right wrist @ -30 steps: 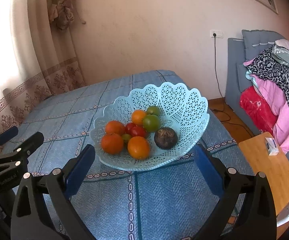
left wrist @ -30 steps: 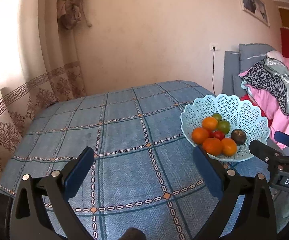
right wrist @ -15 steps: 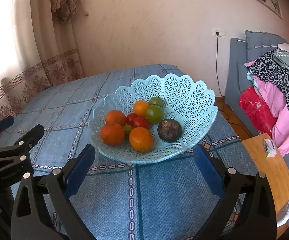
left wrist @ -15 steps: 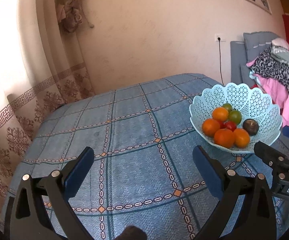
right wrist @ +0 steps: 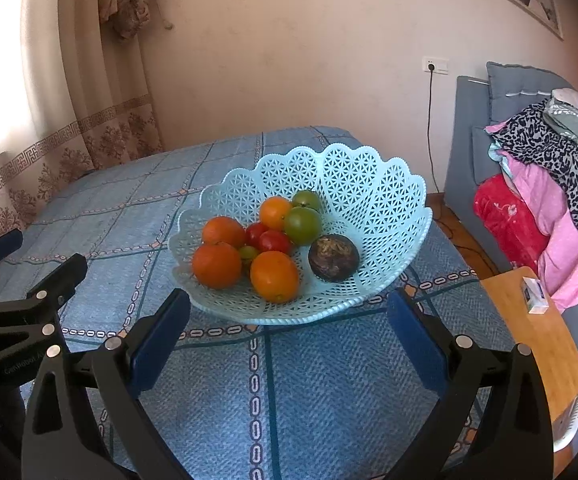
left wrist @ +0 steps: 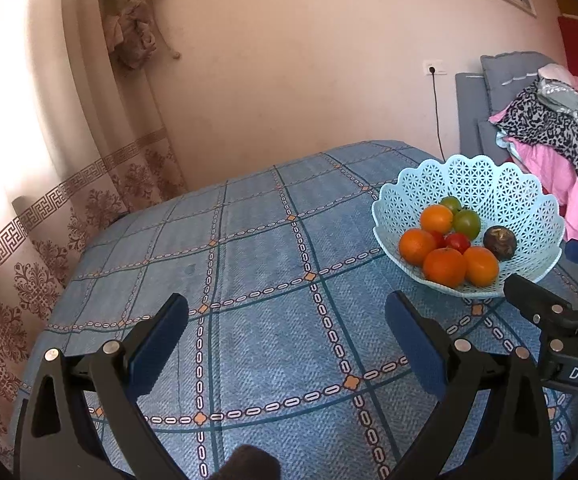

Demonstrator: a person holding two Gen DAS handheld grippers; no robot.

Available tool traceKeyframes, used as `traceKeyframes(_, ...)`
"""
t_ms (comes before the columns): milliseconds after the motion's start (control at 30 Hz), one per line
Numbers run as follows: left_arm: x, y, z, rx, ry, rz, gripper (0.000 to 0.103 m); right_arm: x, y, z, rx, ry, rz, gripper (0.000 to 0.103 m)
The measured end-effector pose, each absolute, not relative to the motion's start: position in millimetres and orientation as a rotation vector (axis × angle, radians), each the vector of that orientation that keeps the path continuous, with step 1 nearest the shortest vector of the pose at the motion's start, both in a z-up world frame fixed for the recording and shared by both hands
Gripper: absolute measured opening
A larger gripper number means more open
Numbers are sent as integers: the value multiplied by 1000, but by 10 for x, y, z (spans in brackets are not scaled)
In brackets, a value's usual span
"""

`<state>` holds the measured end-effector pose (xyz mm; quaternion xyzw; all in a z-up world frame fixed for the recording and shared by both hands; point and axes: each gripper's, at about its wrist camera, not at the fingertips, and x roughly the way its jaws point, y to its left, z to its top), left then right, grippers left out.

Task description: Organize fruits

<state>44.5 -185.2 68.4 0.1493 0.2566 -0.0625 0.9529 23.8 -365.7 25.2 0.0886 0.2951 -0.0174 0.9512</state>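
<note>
Pale blue lattice basket (right wrist: 373, 200) sits on the checked tablecloth (left wrist: 249, 264), containing all the fruits (right wrist: 275, 276). Right gripper (right wrist: 289, 316) is spread wide and empty before its rim, seemingly ready to pick; left gripper (left wrist: 287, 324) likewise wide, over bare cloth.

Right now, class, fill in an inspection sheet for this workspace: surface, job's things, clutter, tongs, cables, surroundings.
Surface: table under a blue checked cloth.
Job's things: basket holding four oranges, two red tomatoes, green fruits and one dark fruit.
Clutter: nothing seen on the cloth.
Tongs: left tongs open, empty, above bare cloth; right tongs open, empty, facing the basket.
Cables: black cord hanging from the wall socket.
Surroundings: curtain, sofa with piled clothes, wooden side table.
</note>
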Motion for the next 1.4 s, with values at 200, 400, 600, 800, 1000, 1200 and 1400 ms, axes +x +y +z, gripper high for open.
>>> traceKeyframes(200, 448, -1858, 671, 312, 525, -126, 98, 244, -3646, 232, 179, 603, -36, 100)
traceKeyframes(400, 449, -1893, 644, 338, 524, -116, 98, 255, -3653, 219, 183, 606, -40, 100)
traceKeyframes(600, 461, -1905, 620, 350, 531, -107, 98, 256, -3659, 206, 182, 611, -47, 100)
traceKeyframes(800, 455, -1907, 612, 356, 529, -105, 98, 264, -3670, 195, 183, 616, -50, 100)
traceKeyframes(1000, 443, -1932, 610, 370, 524, -111, 98, 266, -3674, 198, 183, 617, -53, 100)
traceKeyframes(1200, 428, -1959, 603, 381, 523, -122, 98, 267, -3680, 195, 184, 619, -55, 100)
traceKeyframes(1400, 423, -1974, 599, 382, 524, -122, 98, 268, -3681, 195, 184, 619, -55, 100)
